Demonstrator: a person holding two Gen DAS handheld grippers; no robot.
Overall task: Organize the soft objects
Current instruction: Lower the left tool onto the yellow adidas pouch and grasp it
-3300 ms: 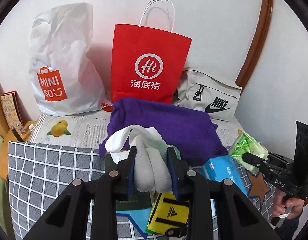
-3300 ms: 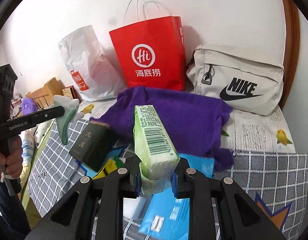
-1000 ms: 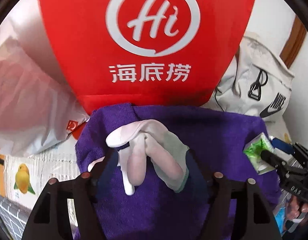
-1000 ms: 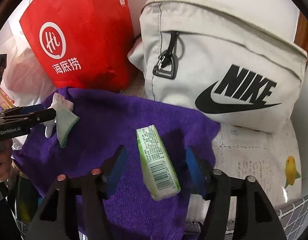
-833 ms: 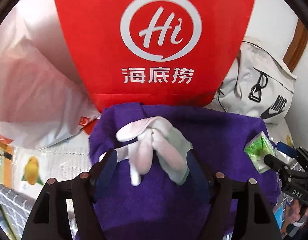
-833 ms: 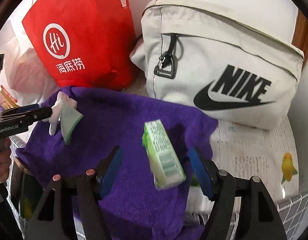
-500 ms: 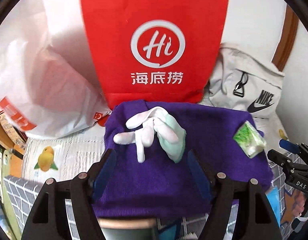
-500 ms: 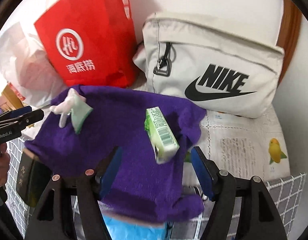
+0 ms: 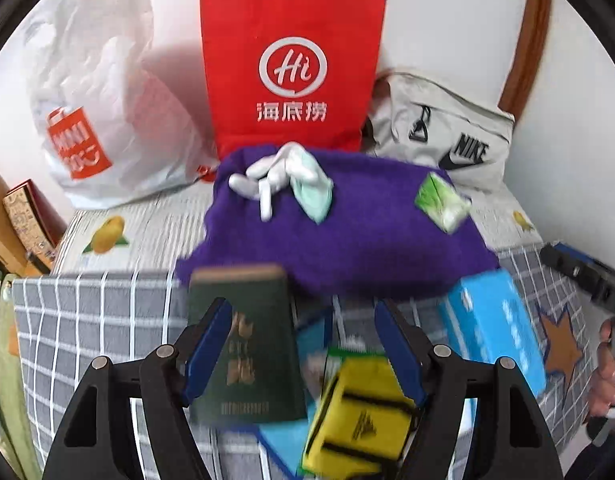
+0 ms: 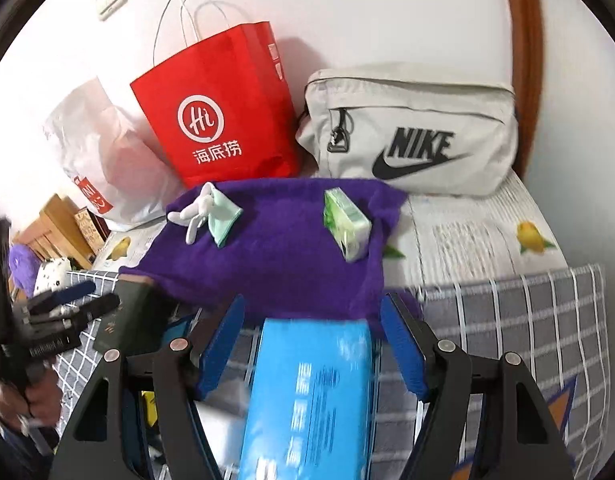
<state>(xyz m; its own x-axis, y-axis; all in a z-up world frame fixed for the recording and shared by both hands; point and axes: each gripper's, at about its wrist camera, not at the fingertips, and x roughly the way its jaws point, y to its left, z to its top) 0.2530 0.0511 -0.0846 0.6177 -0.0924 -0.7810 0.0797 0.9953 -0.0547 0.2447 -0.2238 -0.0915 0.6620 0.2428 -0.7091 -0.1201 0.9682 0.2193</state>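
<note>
A white glove and a green tissue pack lie apart on a purple towel spread on the bed. My left gripper is open, hovering over a dark green booklet and a yellow pouch. My right gripper is open above a blue tissue pack. Nothing is held by either. The left gripper also shows at the left edge of the right wrist view, held by a hand.
Against the wall stand a white plastic bag, a red paper bag and a beige Nike pouch. A grey checked blanket covers the near bed. Wooden boxes sit at the left.
Both grippers have pulled back from the towel, leaving the glove and the green tissue pack lying on it. The booklet, yellow pouch and blue pack have come into view under them.
</note>
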